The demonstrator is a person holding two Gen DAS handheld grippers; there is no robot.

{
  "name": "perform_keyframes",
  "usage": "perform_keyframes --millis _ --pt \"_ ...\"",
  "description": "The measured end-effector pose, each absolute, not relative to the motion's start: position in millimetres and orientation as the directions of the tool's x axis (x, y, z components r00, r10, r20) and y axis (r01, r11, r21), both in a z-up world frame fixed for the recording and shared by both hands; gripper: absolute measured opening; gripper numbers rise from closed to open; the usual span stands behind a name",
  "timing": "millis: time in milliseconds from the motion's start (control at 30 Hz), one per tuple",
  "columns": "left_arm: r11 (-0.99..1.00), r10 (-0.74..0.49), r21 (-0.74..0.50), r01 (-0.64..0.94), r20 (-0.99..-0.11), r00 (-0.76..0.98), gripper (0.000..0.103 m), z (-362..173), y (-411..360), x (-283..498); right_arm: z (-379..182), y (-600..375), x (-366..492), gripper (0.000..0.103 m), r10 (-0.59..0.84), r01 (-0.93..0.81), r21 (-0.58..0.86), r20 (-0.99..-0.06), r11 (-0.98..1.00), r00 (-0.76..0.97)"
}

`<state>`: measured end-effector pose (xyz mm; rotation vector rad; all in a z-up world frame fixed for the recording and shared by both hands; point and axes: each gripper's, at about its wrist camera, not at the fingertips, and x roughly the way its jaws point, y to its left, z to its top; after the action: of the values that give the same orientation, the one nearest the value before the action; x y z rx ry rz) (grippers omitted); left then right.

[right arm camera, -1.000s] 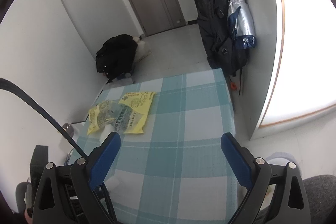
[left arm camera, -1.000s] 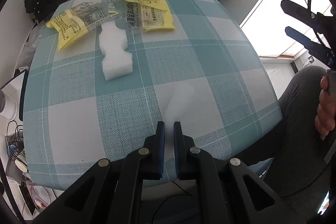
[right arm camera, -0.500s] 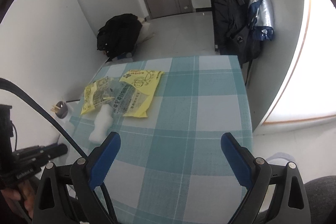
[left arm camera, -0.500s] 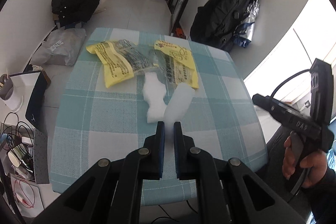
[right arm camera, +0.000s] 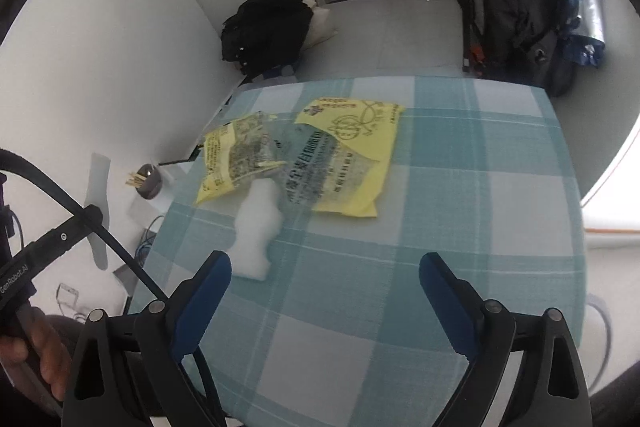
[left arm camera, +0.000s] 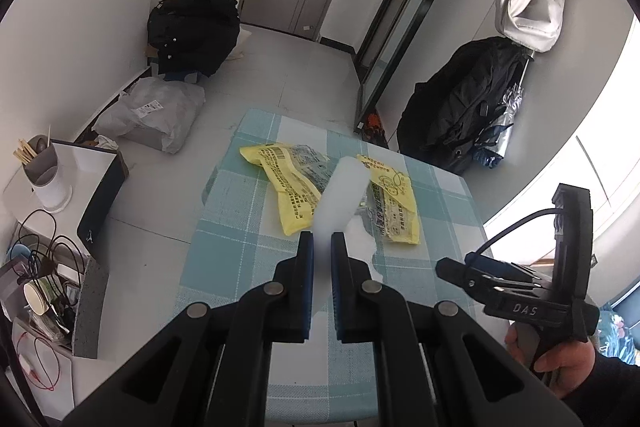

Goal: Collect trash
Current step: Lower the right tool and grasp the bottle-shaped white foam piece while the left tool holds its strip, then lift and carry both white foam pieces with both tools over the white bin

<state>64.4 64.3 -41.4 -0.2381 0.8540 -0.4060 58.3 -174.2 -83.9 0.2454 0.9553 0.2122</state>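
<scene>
Trash on the table (right arm camera: pixel 480 227): where exactly does it lie?
Toward the far left corner. One yellow wrapper (left arm camera: pixel 286 187) lies at the left edge, a second yellow wrapper (left arm camera: pixel 394 211) just beside it, the two overlapping. A white foam piece (right arm camera: pixel 256 231) touches their near side and reaches toward the middle.
And the grippers?
The left gripper (left arm camera: pixel 319 239) is pressed together on a pale strip (left arm camera: pixel 344 195) that sticks out past its tips; I cannot tell what the strip is. It hangs off the left edge, above the floor. The right gripper (right arm camera: pixel 325 261) is spread wide with nothing in it, over the near half of the table and aimed at the pile.
So which step is this?
I'd judge one scrap is in hand and the right is going in for the next piece.
What does that call for?
Going on to the foam, the nearest piece, straddling its narrow waist and closing gently. The wrappers lie flat, so a raised edge must be found to pinch.
</scene>
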Motion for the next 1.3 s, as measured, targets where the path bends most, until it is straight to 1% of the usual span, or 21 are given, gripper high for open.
perform_keyframes --millis 67,100,167,200,300,367,433,467,533,633,667,700,767,1033,1300 --pt "0.905 -0.423 -0.352 0.239 -0.686 0.592 0.004 -43.5 68.0 66.7 -87.7 -152.4 69.4 0.091 0.298 -0.114 0.282 -0.784 0.952 0.545" --pt "0.905 -0.422 -0.357 0.231 -0.689 0.590 0.004 -45.4 69.0 67.7 -91.4 -142.6 75.3 0.090 0.329 -0.138 0.303 -0.785 0.943 0.525" --pt "0.901 -0.428 -0.378 0.214 -0.688 0.586 0.004 -48.2 73.3 69.4 -98.7 -129.3 84.6 0.082 0.371 -0.151 0.343 -0.784 0.927 0.497" --pt "0.901 -0.426 -0.381 0.208 -0.687 0.588 0.004 -47.9 75.0 69.7 -102.6 -122.8 89.5 0.080 0.372 -0.151 0.344 -0.788 0.927 0.491" --pt "0.906 -0.414 -0.376 0.197 -0.679 0.607 0.004 -44.9 79.5 68.7 -110.4 -106.5 99.2 0.078 0.344 -0.156 0.308 -0.794 0.938 0.501" --pt "0.909 -0.406 -0.369 0.193 -0.679 0.612 0.004 -44.0 80.7 68.6 -115.9 -99.7 103.5 0.070 0.323 -0.155 0.284 -0.806 0.946 0.497" --pt "0.910 -0.403 -0.369 0.189 -0.682 0.610 0.004 -45.1 81.3 70.0 -123.4 -92.3 106.9 0.069 0.278 -0.146 0.237 -0.828 0.960 0.487" --pt "0.910 -0.404 -0.370 0.188 -0.684 0.608 0.004 -46.2 81.3 70.8 -125.4 -91.7 107.9 0.062 0.260 -0.143 0.217 -0.836 0.966 0.483" --pt "0.908 -0.407 -0.376 0.186 -0.685 0.604 0.004 -47.2 81.4 71.8 -129.1 -86.3 107.2 0.058 0.218 -0.145 0.168 -0.845 0.975 0.488" --pt "0.906 -0.412 -0.379 0.189 -0.682 0.605 0.004 -46.3 81.3 72.7 -131.0 -82.9 104.6 0.051 0.201 -0.152 0.143 -0.842 0.978 0.501" --pt "0.905 -0.412 -0.379 0.190 -0.681 0.605 0.004 -45.9 81.3 72.5 -130.0 -82.1 102.3 0.044 0.195 -0.154 0.134 -0.841 0.979 0.505" --pt "0.905 -0.414 -0.380 0.191 -0.680 0.605 0.004 -45.9 81.6 72.5 -130.5 -82.1 101.3 0.041 0.194 -0.157 0.132 -0.841 0.979 0.504" --pt "0.904 -0.415 -0.381 0.192 -0.678 0.607 0.004 -45.5 81.5 72.3 -129.6 -83.0 99.1 0.031 0.188 -0.151 0.128 -0.842 0.980 0.506" --pt "0.906 -0.413 -0.377 0.194 -0.683 0.603 0.004 -46.3 80.8 71.4 -125.7 -88.8 92.8 0.030 0.190 -0.169 0.119 -0.842 0.978 0.506" --pt "0.912 -0.404 -0.358 0.202 -0.693 0.597 0.004 -47.7 75.6 71.0 -118.5 -97.4 75.6 0.030 0.217 -0.175 0.146 -0.832 0.974 0.511"
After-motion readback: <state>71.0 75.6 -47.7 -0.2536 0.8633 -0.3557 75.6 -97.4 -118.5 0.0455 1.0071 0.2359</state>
